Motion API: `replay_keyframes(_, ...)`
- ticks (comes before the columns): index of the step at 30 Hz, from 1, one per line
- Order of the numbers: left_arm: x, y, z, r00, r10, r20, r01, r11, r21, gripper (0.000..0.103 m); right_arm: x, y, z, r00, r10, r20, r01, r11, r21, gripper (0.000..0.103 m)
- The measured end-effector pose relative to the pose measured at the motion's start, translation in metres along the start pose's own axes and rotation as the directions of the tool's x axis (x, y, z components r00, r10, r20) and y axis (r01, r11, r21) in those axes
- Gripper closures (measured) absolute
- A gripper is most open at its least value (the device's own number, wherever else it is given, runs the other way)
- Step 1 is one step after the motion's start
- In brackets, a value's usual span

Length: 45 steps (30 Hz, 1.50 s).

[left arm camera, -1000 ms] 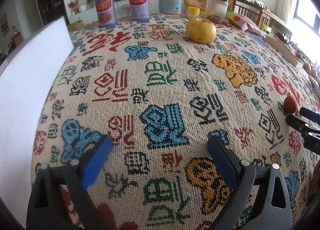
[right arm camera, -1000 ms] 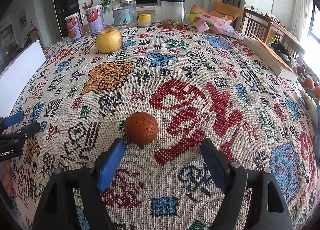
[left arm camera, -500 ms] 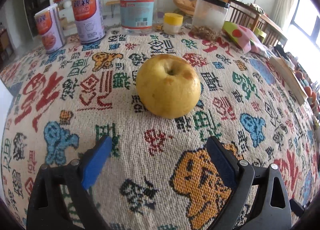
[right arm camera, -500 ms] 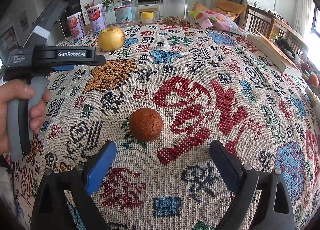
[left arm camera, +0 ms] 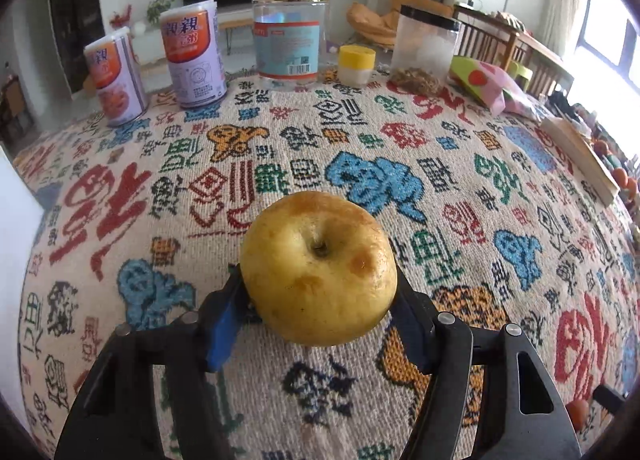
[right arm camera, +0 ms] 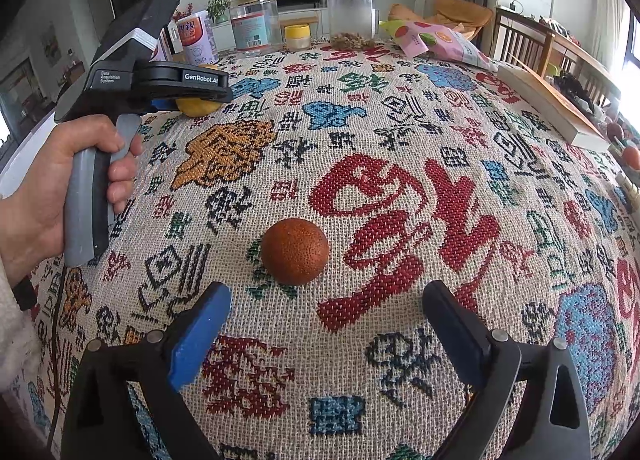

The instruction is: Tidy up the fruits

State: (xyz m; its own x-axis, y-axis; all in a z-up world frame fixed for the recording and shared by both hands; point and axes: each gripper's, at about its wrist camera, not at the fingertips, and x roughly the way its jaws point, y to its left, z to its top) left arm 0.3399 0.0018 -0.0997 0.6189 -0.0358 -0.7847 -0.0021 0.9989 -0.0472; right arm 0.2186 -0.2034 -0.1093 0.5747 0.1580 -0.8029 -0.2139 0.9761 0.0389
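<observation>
A yellow apple (left arm camera: 318, 272) with brown spots sits stem-up on the patterned tablecloth (left arm camera: 440, 187). My left gripper (left arm camera: 320, 300) has its jaws closing, and both blue pads press on the apple's sides. The right wrist view shows that apple (right arm camera: 196, 107) at the far left, under the left gripper, which a hand (right arm camera: 60, 187) holds. A rough orange-brown round fruit (right arm camera: 295, 251) lies just ahead of my right gripper (right arm camera: 326, 294). The right gripper's jaws are opening, with nothing between them.
Along the far table edge stand two purple cans (left arm camera: 194, 59), a clear jar (left arm camera: 290, 35), a small yellow-lidded jar (left arm camera: 356, 65), a black-lidded container (left arm camera: 426, 47) and a snack bag (left arm camera: 492, 85). A book (right arm camera: 552, 107) and small fruits (right arm camera: 632, 155) lie at the right.
My left gripper travelled across the cloth to the apple and closed on its sides. The right gripper's jaws spread wider. The orange-brown fruit stayed where it was.
</observation>
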Motion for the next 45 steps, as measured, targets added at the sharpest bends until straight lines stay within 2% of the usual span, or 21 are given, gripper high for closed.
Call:
replay_keyframes(4, -0.053, 0.011, -0.061, 0.999, -0.014, -0.045, 0.017, 0.997, 0.07, 0.034, -0.001, -0.003, 0.0, 1.0, 0.012, 0.006, -0.012, 1.0, 0.009, 0.006)
replay_keyframes(7, -0.082, 0.022, -0.098, 0.998, -0.023, -0.061, 0.026, 0.999, 0.044, 0.034, -0.002, -0.003, 0.0, 1.0, 0.012, 0.007, -0.012, 1.0, 0.01, 0.006)
replay_keyframes(9, -0.092, 0.023, -0.112, 1.0, -0.009, -0.021, 0.01, 0.999, 0.04, 0.031, -0.002, -0.003, 0.0, 1.0, 0.011, 0.007, -0.011, 1.0, 0.009, 0.006)
replay_keyframes(11, -0.093, 0.02, -0.113, 0.999, 0.04, 0.009, -0.04, 0.999, 0.034, 0.016, -0.002, -0.003, -0.001, 1.0, 0.009, 0.007, -0.009, 1.0, 0.01, 0.006)
replay_keyframes(13, -0.087, 0.023, -0.113, 0.997, 0.073, -0.002, -0.073, 0.997, 0.007, 0.012, -0.001, -0.003, -0.001, 1.0, 0.003, 0.004, -0.003, 1.0, 0.008, 0.006)
replay_keyframes(14, -0.079, 0.026, -0.113, 0.995, 0.085, -0.044, -0.085, 0.996, 0.002, 0.011, -0.001, -0.002, -0.001, 1.0, -0.004, 0.001, 0.004, 1.0, 0.005, 0.006)
replay_keyframes(16, -0.075, 0.033, -0.111, 0.995, 0.081, -0.059, -0.083, 0.996, -0.035, 0.002, 0.0, 0.0, -0.001, 1.0, -0.027, -0.005, 0.027, 1.0, -0.003, 0.006)
replay_keyframes(17, -0.075, 0.035, -0.113, 0.995, 0.084, -0.06, -0.086, 0.996, -0.035, 0.001, 0.001, 0.001, -0.001, 0.999, -0.035, -0.008, 0.035, 0.999, -0.009, 0.006)
replay_keyframes(45, -0.076, 0.034, -0.118, 0.994, 0.091, -0.059, -0.093, 0.995, -0.031, 0.001, 0.003, 0.003, 0.0, 0.999, -0.042, -0.011, 0.042, 0.999, -0.015, 0.005)
